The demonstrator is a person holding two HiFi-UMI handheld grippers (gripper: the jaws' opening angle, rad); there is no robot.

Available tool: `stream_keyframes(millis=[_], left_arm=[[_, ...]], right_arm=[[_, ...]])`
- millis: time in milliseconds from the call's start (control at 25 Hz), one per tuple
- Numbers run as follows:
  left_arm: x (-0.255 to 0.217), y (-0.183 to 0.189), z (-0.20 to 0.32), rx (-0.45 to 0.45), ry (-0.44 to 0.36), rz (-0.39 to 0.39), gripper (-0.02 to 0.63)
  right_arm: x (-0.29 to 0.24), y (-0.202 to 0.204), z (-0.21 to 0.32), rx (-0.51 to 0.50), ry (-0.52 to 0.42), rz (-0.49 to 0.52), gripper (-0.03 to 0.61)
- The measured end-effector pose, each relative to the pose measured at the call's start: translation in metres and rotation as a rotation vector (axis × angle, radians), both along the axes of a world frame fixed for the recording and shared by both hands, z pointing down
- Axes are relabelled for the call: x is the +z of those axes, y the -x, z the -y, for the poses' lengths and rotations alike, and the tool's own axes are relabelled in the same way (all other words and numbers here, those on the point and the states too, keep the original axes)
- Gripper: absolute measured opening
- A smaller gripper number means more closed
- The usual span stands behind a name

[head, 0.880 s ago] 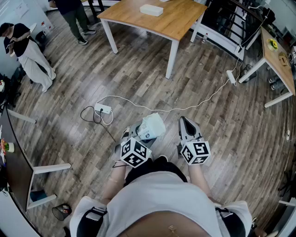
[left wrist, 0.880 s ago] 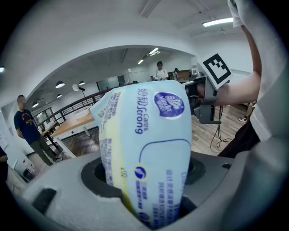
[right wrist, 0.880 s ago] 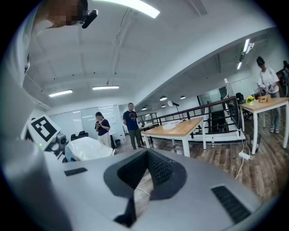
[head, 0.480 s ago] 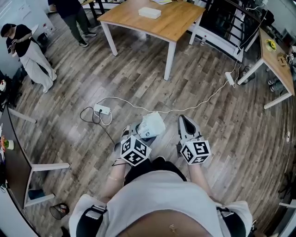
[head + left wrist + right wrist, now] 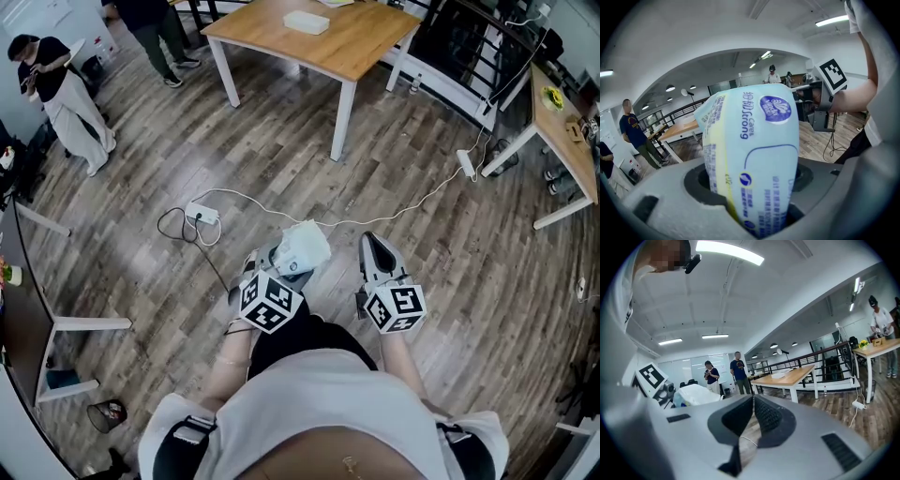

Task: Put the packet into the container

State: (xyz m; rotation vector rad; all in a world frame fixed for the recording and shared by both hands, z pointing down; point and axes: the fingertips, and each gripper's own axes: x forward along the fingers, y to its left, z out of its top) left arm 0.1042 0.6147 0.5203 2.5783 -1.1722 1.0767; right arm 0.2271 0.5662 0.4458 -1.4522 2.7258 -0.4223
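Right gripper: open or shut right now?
Shut. The right gripper has its jaws pressed together, with nothing between them.

Wooden bench (image 5: 356, 47) far centre, white box (image 5: 307, 21) on top. Power strip (image 5: 201, 213) on plank floor (image 5: 450, 281), white cable (image 5: 349, 223) trailing right. Person (image 5: 67, 98) standing far left.

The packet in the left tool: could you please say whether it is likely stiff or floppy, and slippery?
The packet is probably soft, since its sides bulge and crease. Its glossy film looks somewhat slippery, so it might slide if gripped loosely.
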Motion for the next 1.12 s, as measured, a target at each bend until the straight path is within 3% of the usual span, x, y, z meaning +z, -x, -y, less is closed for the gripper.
stream_keyframes(millis=[560, 1120], left_arm=[[-0.009, -0.025, 0.029, 0.029, -0.007, -0.044, 0.328], [-0.017, 0.003, 0.136, 0.034, -0.013, -0.064, 0.329]], right_arm=[[-0.003, -0.019, 0.023, 0.034, -0.014, 0.014, 0.011], [-0.009, 0.008, 0.130, 0.055, -0.020, 0.019, 0.011]])
